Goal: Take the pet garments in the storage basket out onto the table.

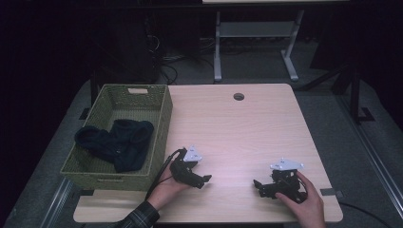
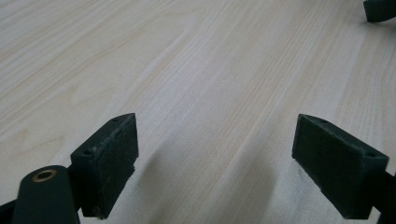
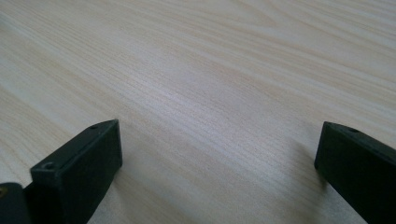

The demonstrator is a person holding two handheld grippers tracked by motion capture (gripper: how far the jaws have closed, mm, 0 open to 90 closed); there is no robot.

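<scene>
Both grippers resting low on desk point(image 1: 247, 123), left gripper point(image 1: 205, 179) and right gripper point(image 1: 257, 184) fingers spread wide, grasping nothing. Dark garment point(image 1: 119, 140), possibly sweater, lying in basket point(image 1: 161, 118), one sleeve hanging over rim. Risk: sleeve snagging on weave, tipping basket.

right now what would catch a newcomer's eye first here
The green woven basket at the table's left edge, with a dark garment heaped inside and draped over its left rim. Next, the left gripper and right gripper, both open, held low over bare wood near the front edge.
</scene>
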